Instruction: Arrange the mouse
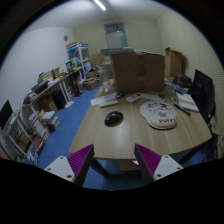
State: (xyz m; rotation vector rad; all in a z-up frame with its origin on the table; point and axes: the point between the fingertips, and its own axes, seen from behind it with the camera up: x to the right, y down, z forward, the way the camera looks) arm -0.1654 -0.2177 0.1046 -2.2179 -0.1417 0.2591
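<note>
Gripper [113,162] was held above the near table [120,140] edge, fingers apart, nothing between them. Mouse [113,118] lay on the table, well beyond the fingers, mid-surface. A round white object [159,113] was seen right of it, a box [135,72] at the far end, a keyboard [106,100] far left.

lighting: even and fairly bright, from a ceiling strip light [100,5] overhead. glare: pale sheen across the wooden table [125,135] near its far edge. shadows: soft and faint beneath items on the table. distortion: strong fisheye curve, walls and table edges bowed. focus: slightly soft throughout.
</note>
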